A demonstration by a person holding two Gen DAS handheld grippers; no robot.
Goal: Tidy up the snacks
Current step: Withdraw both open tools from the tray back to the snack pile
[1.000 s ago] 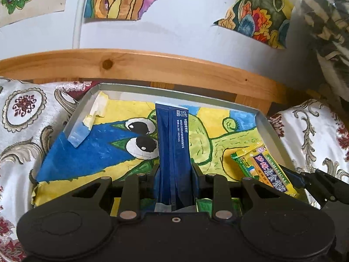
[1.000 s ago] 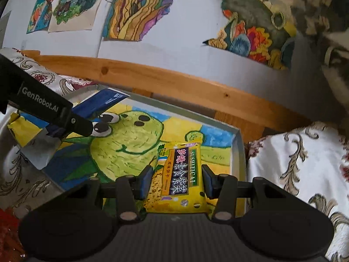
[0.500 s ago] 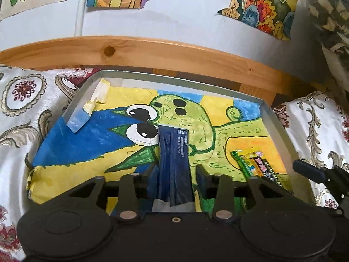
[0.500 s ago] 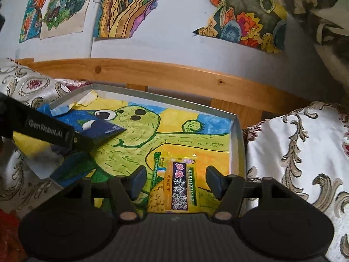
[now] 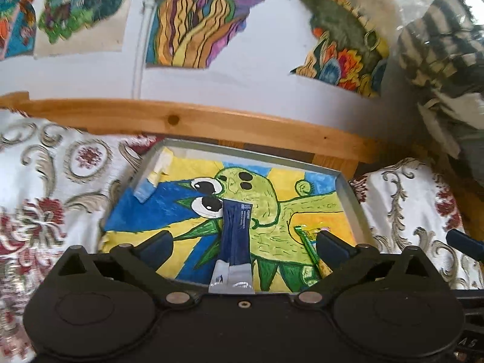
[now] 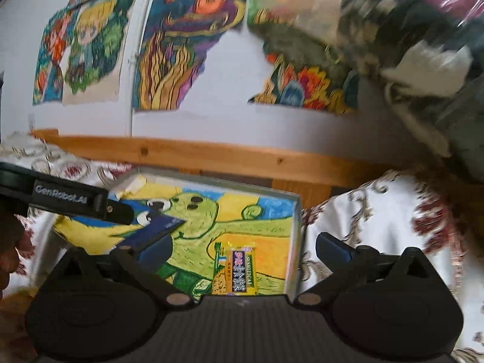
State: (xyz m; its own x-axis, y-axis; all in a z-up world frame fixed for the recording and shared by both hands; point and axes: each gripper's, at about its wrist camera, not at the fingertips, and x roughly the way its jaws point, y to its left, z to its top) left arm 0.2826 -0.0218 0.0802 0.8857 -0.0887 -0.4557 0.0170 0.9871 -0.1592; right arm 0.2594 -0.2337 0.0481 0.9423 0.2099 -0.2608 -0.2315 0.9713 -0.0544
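Snacks: two packs lay in the tray [image 5: 352,199], which had a frog drawing on its floor.
Blue pack [image 5: 234,236]: it lay flat in the lower middle of the left view, not held.
Yellow pack [image 6: 240,269]: it lay near the tray's right wall, in the lower middle of the right view.
Left gripper [image 5: 243,243]: its fingers were spread wide and held nothing; the blue pack sat between them, untouched.
Right gripper [image 6: 242,248]: it was wide open too, above the yellow pack.
Done: both packs looked put away in the tray.
Left: no other snacks showed, so maybe nothing, but I could not tell.
Tray's place: it sat on a flowered cloth [image 5: 60,181] by a wooden rail [image 5: 211,121].
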